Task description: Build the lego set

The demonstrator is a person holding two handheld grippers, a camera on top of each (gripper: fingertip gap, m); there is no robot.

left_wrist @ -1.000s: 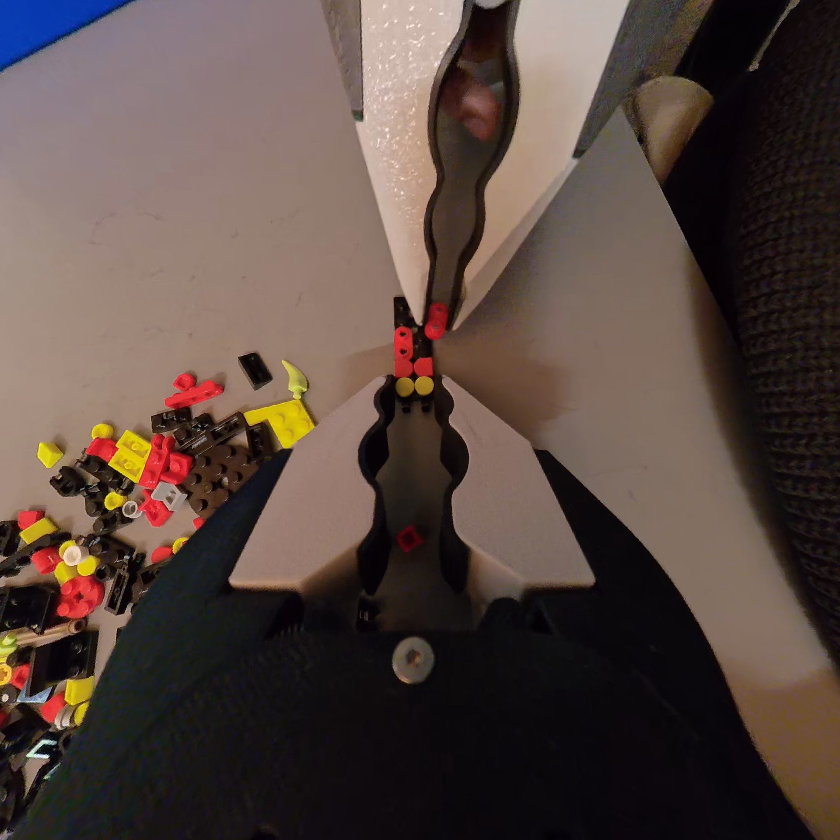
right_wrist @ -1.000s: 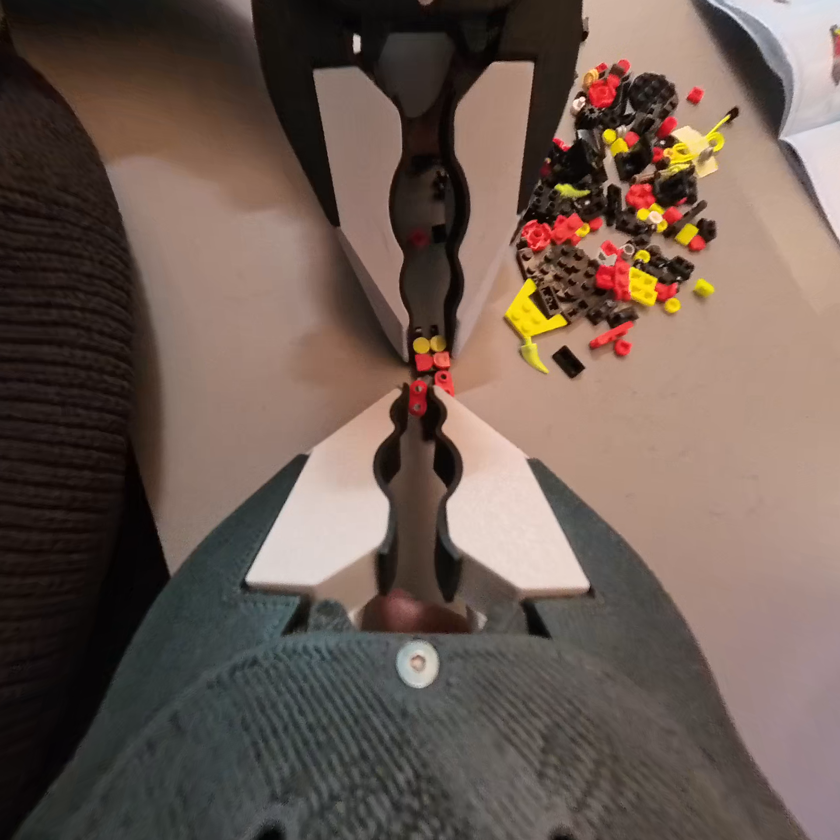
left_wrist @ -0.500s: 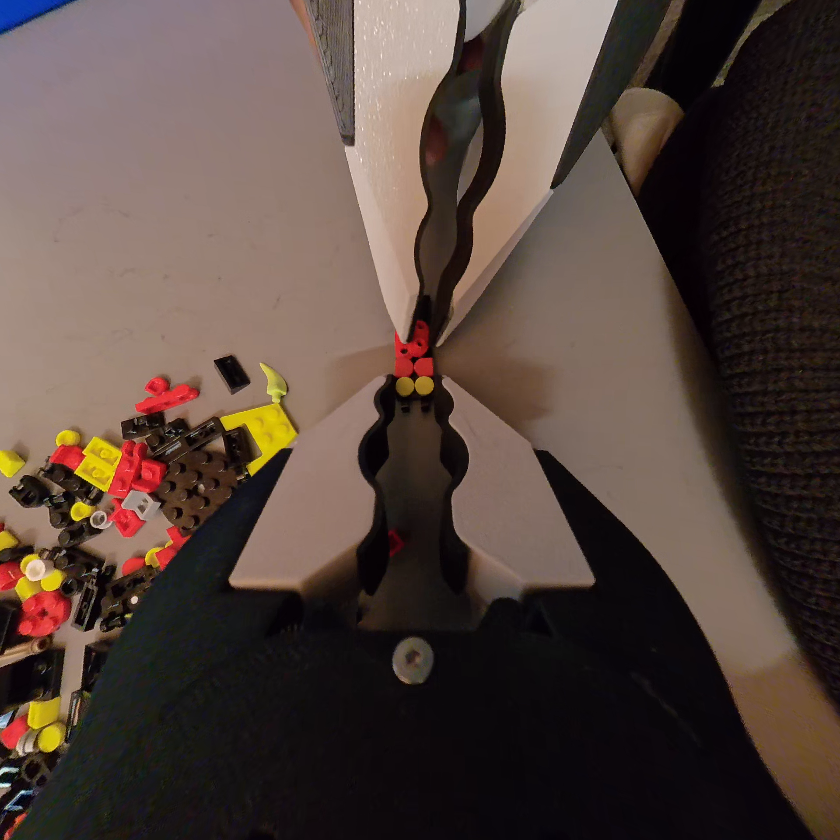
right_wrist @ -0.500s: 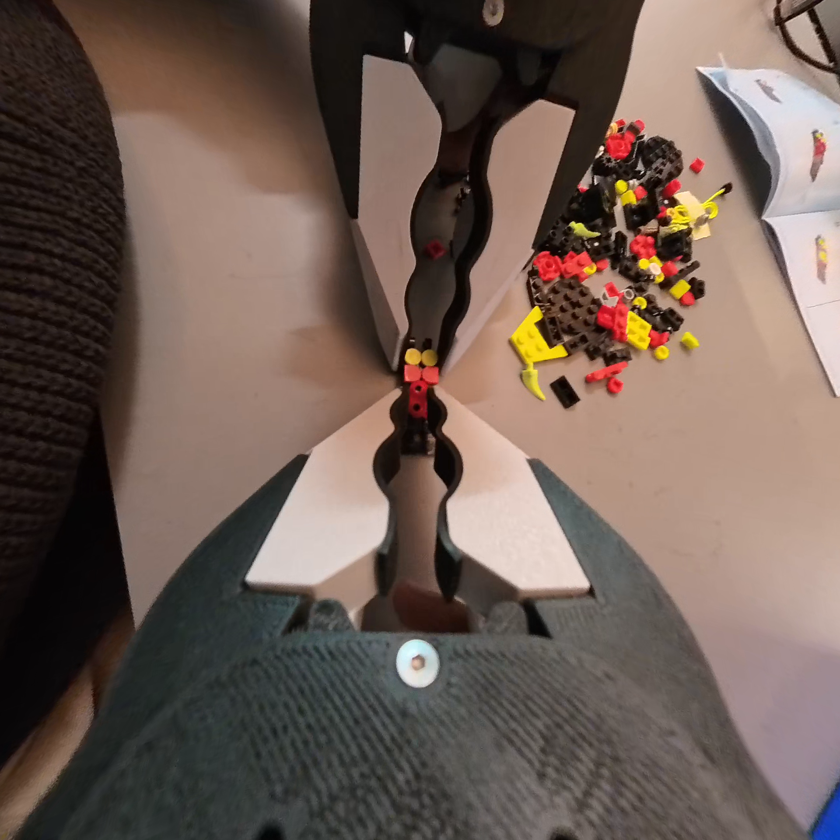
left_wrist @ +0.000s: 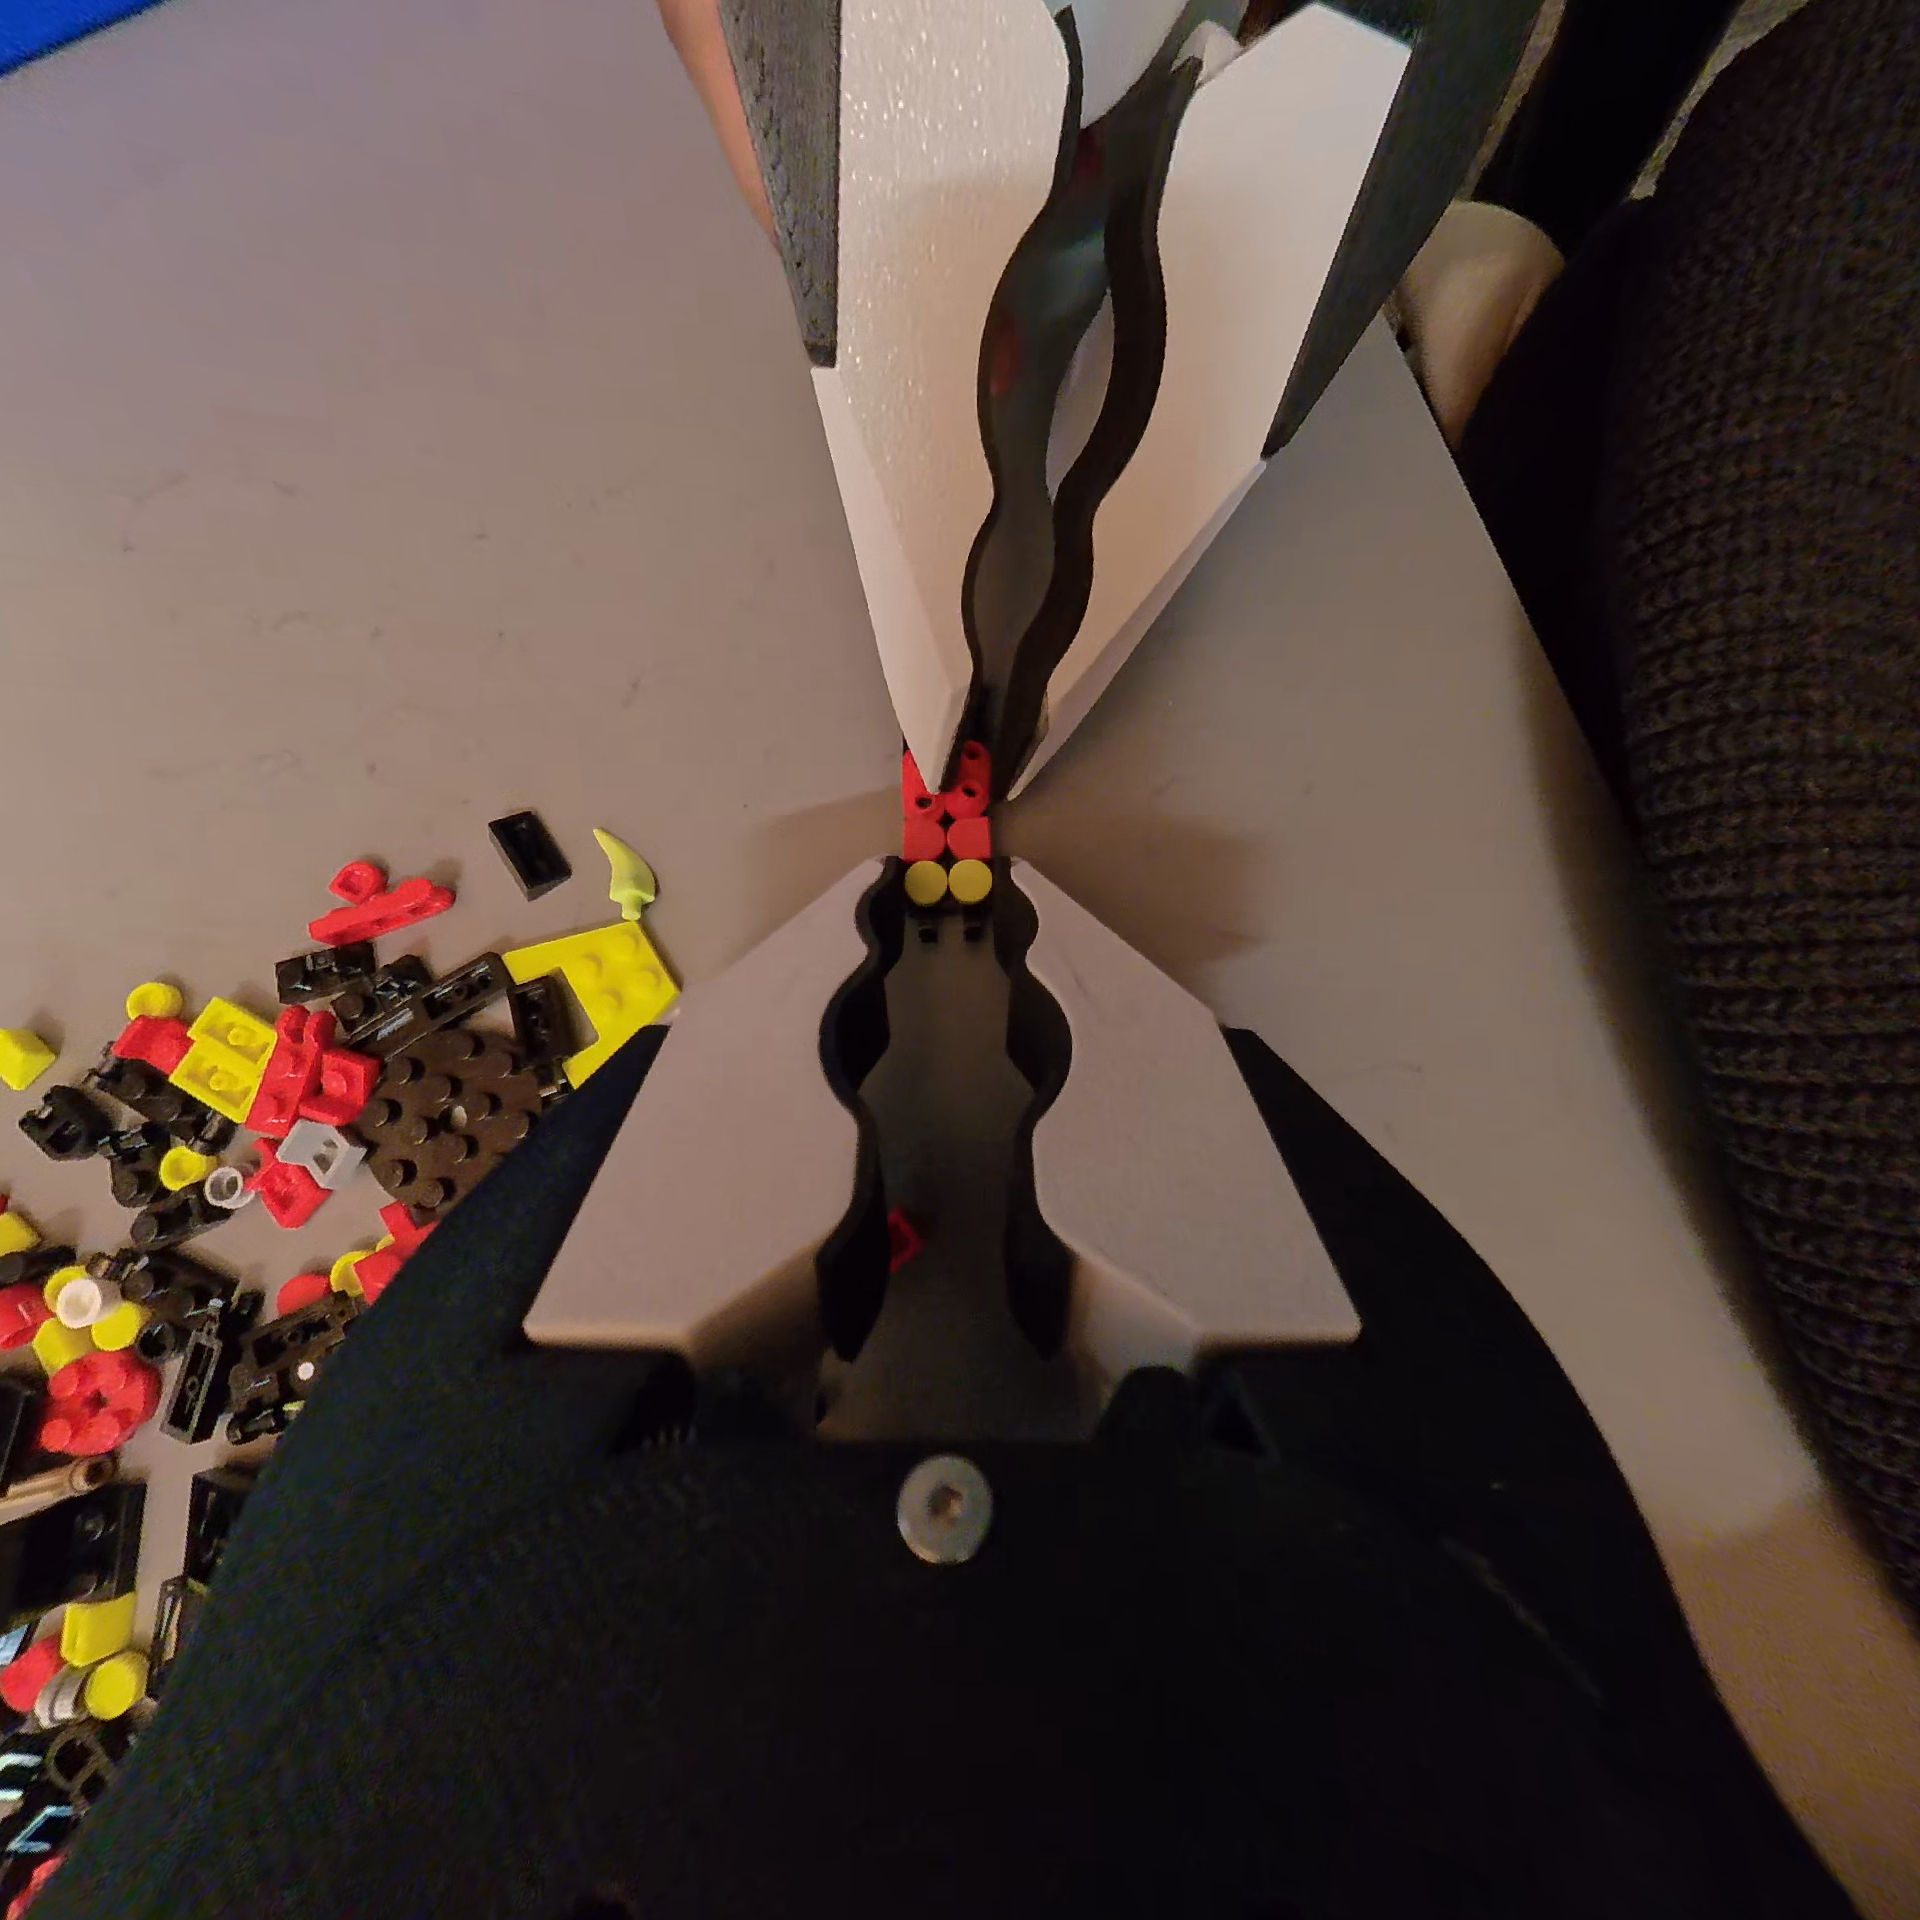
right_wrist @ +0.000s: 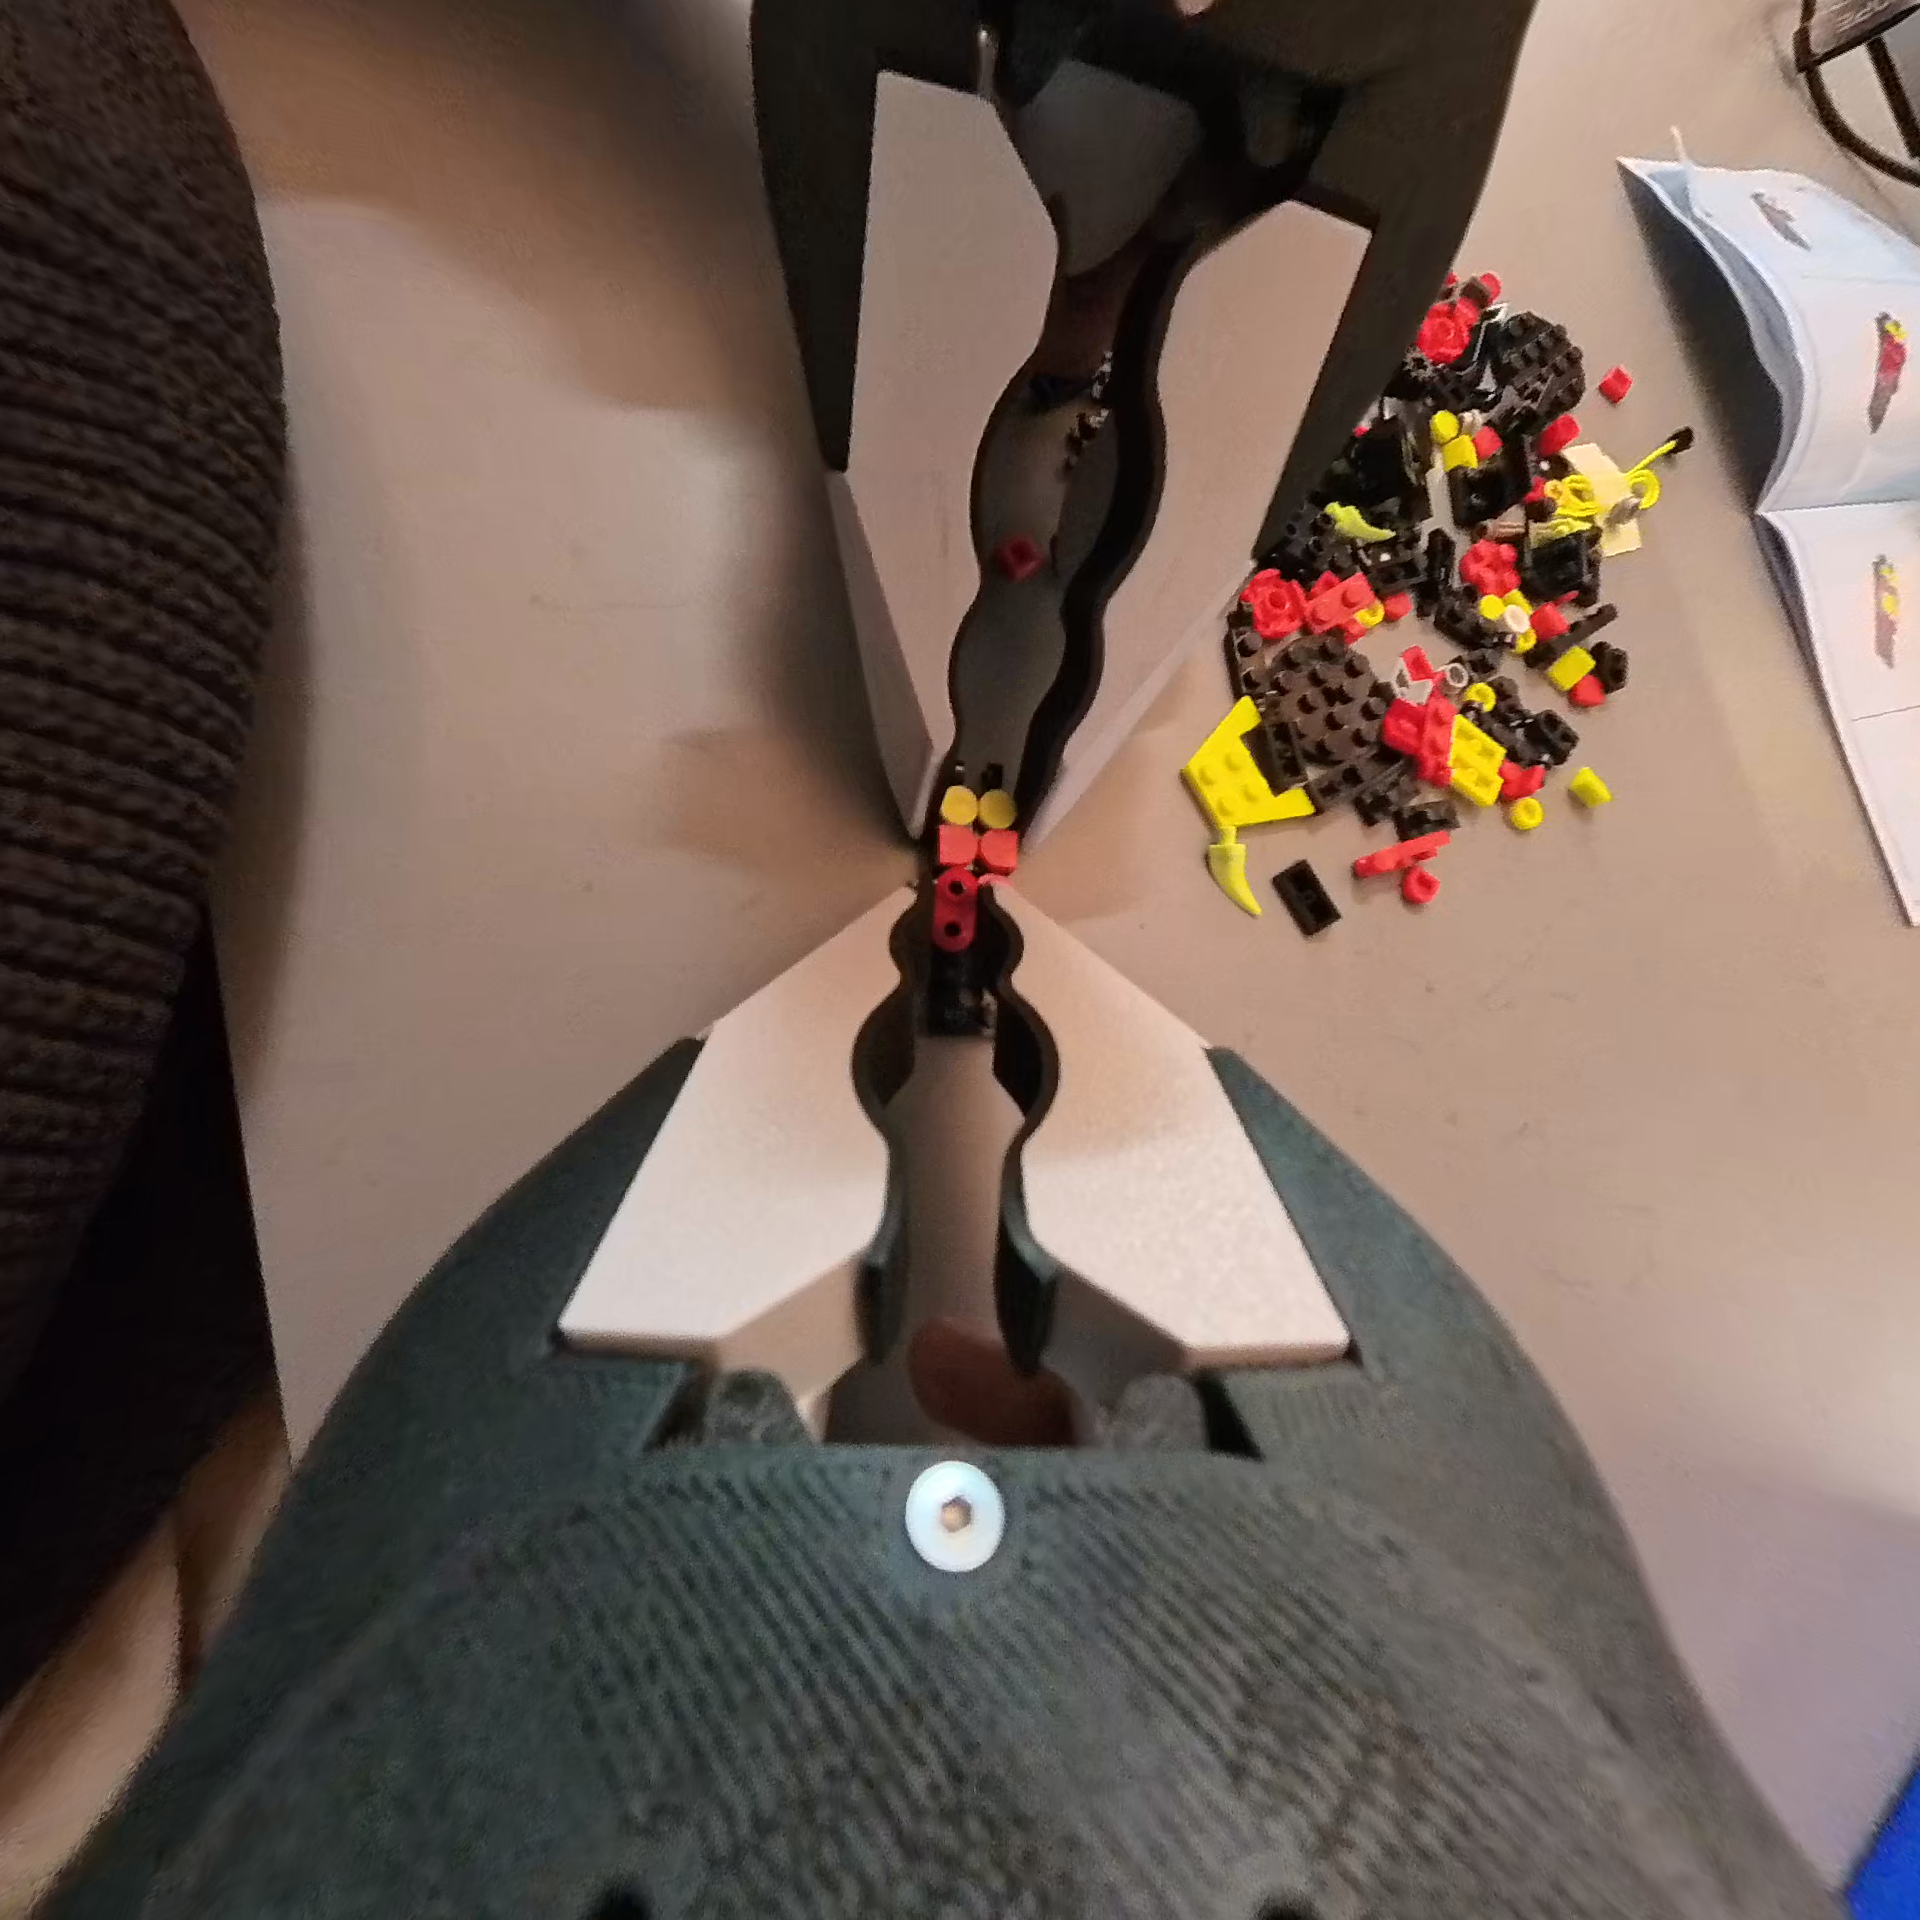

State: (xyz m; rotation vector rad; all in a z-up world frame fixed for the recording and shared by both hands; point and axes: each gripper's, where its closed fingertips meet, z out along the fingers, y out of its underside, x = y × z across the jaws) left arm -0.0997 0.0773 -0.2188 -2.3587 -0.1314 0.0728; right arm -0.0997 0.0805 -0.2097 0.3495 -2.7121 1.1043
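Observation:
My left gripper (left_wrist: 948, 885) is shut on a small lego assembly (left_wrist: 945, 854) of black, red and two yellow round pieces, held above the table. My right gripper (right_wrist: 956, 906) is shut on a red piece with two holes (right_wrist: 954, 910). The two grippers meet tip to tip, and the red piece (left_wrist: 968, 796) touches the red end of the assembly (right_wrist: 977, 840). In the left wrist view the right gripper (left_wrist: 964, 764) comes in from the top. In the right wrist view the left gripper (right_wrist: 971, 821) comes in from the top.
A pile of loose black, red and yellow pieces (left_wrist: 312, 1091) lies on the grey table, at the right in the right wrist view (right_wrist: 1434, 623). An open instruction booklet (right_wrist: 1829, 416) lies beyond it. A dark knitted sleeve (left_wrist: 1766, 831) runs along the table edge. A small red piece (left_wrist: 902, 1242) lies under the left gripper.
The right gripper has brought the red piece from slightly off to the side into line with the assembly's red end. Both grippers stay shut.

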